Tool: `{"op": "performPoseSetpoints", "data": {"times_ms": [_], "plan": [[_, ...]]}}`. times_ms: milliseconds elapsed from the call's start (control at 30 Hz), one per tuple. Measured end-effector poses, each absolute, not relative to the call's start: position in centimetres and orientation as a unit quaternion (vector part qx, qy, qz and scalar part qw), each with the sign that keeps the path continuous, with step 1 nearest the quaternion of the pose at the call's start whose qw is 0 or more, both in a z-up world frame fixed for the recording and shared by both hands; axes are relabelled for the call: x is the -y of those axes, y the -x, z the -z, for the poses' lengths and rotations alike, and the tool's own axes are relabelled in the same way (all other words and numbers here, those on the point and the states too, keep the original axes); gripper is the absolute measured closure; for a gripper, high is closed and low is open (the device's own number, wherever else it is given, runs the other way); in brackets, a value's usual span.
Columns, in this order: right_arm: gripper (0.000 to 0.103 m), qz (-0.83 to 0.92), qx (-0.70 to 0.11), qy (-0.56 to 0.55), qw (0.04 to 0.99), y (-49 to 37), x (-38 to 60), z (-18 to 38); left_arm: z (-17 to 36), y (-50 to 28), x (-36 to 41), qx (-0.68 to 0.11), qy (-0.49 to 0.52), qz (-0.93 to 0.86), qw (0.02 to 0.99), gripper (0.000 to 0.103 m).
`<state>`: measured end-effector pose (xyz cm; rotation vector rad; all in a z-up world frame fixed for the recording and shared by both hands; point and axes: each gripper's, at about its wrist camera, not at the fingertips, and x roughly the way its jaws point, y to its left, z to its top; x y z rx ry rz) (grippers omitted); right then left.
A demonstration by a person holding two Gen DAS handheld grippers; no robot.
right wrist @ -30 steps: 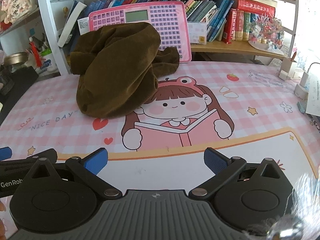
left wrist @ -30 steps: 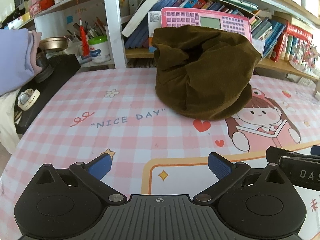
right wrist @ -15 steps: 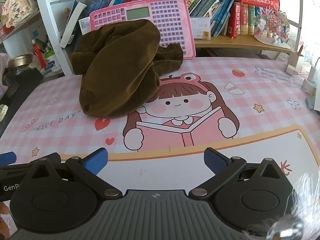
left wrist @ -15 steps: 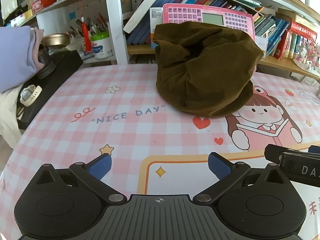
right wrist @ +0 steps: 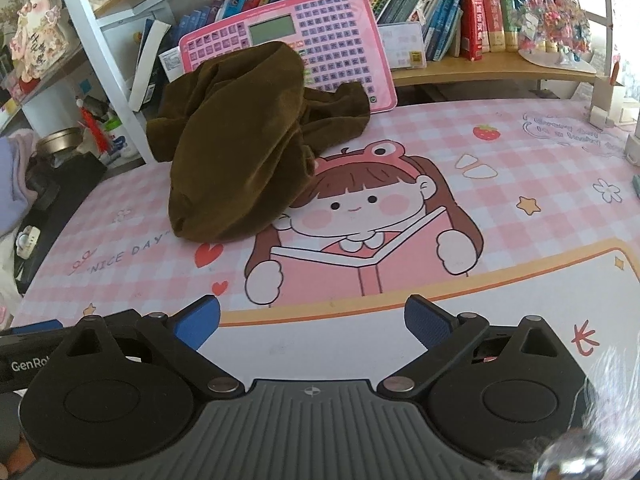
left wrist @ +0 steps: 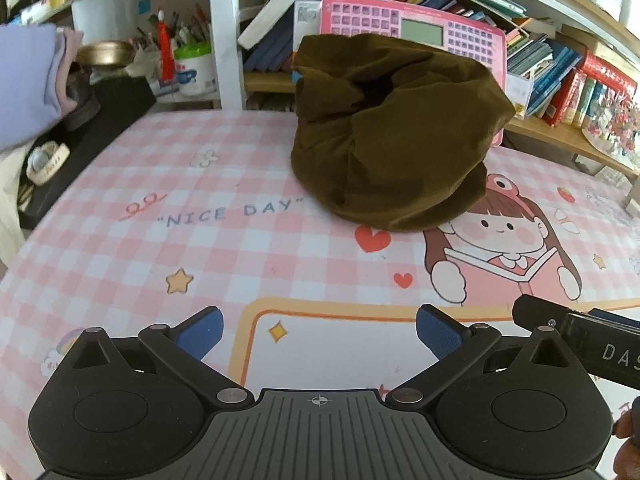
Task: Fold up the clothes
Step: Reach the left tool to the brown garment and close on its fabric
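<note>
Looking past my wide-open left gripper (left wrist: 318,330), I see its far side cut off by the right gripper (right wrist: 312,324), also spread wide and empty. I cannot tell what kind of garment the crumpled brown cloth (left wrist: 396,132) is; it sits heaped at the back of the pink checked table mat (left wrist: 224,264), well ahead of both grippers, leaning on a pink toy keyboard (right wrist: 304,44). "NICE DAY" is printed beside the heap.

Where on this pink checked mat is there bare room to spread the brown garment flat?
Free: the mat right of the crumpled brown velvet garment, and the white panel between it and the grippers. Crowded: behind, against the pink toy keyboard and bookshelf.
</note>
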<state>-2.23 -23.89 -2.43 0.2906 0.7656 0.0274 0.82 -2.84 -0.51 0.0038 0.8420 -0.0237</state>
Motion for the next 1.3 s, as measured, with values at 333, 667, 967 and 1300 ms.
{"op": "performPoseSetpoints", "data": {"times_ms": [333, 667, 967, 1300], "plan": [[0.009, -0.003, -0.367, -0.206, 0.907, 1.9, 28.4, 3.3, 0.0, -3.9, 7.0, -0.387, -0.062, 0.027, 0.92, 0.0], [0.009, 0.014, -0.379, -0.217, 0.899, 2.0, 31.1, 4.2, 1.3, -8.0, 12.1, -0.351, -0.156, 0.029, 0.923, 0.0], [0.009, 0.034, -0.382, -0.212, 0.899, 2.8, 32.9, 3.8, 2.4, -13.3, 14.9, -0.323, -0.21, -0.003, 0.923, 0.0], [0.009, 0.044, -0.38, -0.22, 0.898, 4.0, 33.3, 3.4, 2.9, -14.1, 15.1, -0.32, -0.225, 0.008, 0.92, 0.045]]}}
